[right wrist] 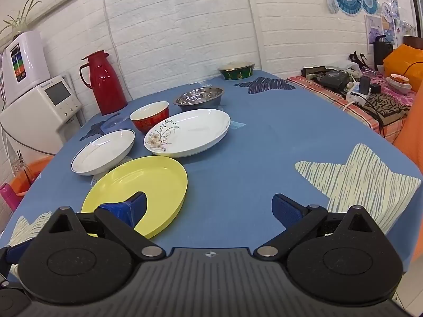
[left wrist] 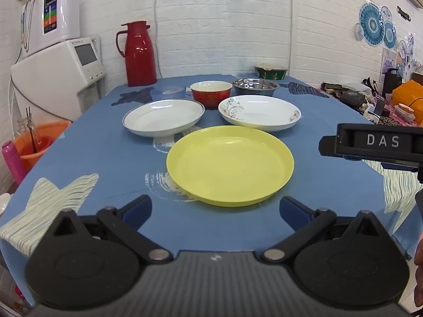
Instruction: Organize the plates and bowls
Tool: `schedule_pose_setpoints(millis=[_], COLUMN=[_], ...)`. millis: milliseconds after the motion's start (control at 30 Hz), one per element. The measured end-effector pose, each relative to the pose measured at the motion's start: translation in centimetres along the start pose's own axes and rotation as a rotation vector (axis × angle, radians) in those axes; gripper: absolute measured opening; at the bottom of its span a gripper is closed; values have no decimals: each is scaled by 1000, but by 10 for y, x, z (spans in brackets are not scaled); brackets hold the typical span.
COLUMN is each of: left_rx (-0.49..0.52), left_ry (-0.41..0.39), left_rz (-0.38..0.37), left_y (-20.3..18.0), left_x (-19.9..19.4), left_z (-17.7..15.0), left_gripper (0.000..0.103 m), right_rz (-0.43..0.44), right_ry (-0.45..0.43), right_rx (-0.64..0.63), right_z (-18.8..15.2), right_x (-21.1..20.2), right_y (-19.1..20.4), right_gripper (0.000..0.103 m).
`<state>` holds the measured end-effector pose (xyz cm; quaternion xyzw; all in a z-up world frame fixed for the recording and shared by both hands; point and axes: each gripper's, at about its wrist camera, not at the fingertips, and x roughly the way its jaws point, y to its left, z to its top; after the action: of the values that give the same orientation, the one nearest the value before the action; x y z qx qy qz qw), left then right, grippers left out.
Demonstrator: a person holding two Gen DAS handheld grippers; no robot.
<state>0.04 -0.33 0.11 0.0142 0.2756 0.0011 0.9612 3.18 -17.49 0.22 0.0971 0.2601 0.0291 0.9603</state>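
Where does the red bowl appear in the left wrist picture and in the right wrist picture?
Left wrist view: the red bowl sits just above centre, behind the two white plates.
Right wrist view: it sits left of centre, behind the flower-patterned plate.
Shared landmark: the red thermos jug stands behind and to the left of the bowl in both views.

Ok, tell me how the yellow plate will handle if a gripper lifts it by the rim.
The yellow plate looks like thin plastic, so it is probably light and may flex a little at a rim grip. Its glossy surface could slip between the pads. It is wide and shallow, so held at one edge it will likely droop or tilt.
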Motion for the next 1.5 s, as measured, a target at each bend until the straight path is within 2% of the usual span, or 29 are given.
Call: schedule_pose_setpoints(millis=[467, 1500], left_rx=[-1, -34], left_ry=[0, 5], left_rz=[-13, 8], left_y=[2, 9], left_x=[1, 1], left_z=[-2, -2], left_gripper=[103, 103], right_rz=[6, 7], right_ry=[19, 42], right_rx=[1, -18], right_z=[-1, -2], right_x=[3, 6], right_y=[2, 5], right_gripper=[89, 89])
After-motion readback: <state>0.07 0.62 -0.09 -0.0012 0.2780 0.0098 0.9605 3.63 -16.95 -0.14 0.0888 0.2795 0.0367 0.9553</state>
